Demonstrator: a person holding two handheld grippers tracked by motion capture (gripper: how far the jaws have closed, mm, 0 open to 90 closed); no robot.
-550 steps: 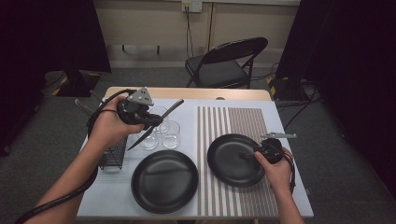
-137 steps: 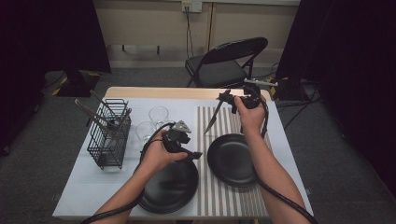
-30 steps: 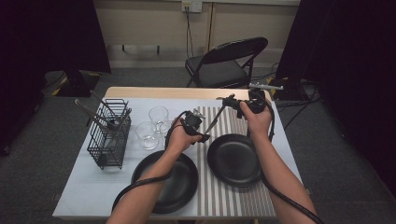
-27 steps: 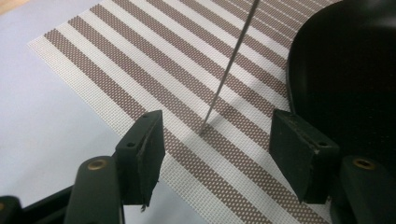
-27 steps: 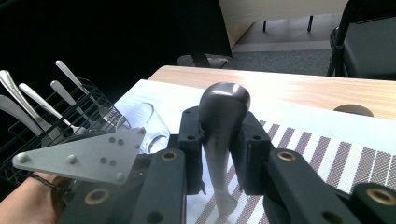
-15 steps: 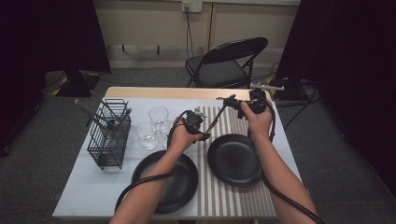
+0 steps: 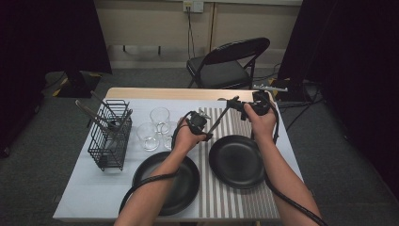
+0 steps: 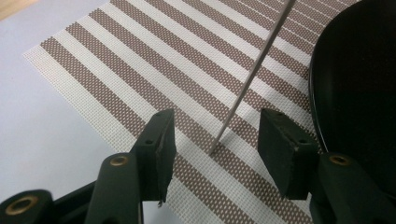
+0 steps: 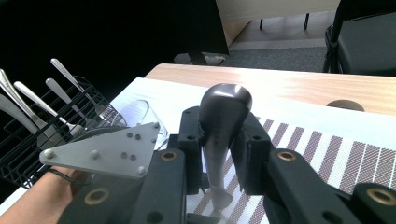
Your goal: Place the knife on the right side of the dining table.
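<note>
A knife (image 7: pixel 219 117) with a dark handle (image 9: pixel 224 109) hangs slanted over the striped placemat (image 7: pixel 230 197), its tip low. My right gripper (image 7: pixel 234 102) is shut on the handle, seen close in the right gripper view (image 9: pixel 219 128). My left gripper (image 7: pixel 206 132) sits low at the knife's tip. Its jaws have just been closing, and the thin blade (image 8: pixel 252 77) stands between the pads (image 8: pixel 161 140) without touching either. In the left gripper view that gripper (image 8: pixel 215 135) points down at the placemat (image 8: pixel 140 70).
Two black plates lie on the table, one (image 7: pixel 237 162) on the placemat and one (image 7: pixel 176 186) left of it. Clear glasses (image 7: pixel 149 136) stand behind the left plate. A black wire rack (image 7: pixel 110 136) with cutlery is at the left. A folding chair (image 7: pixel 226 66) stands beyond the table.
Over the last second both hands have kept almost still above the placemat. Earlier the left hand came over from the rack side to the knife's tip.
</note>
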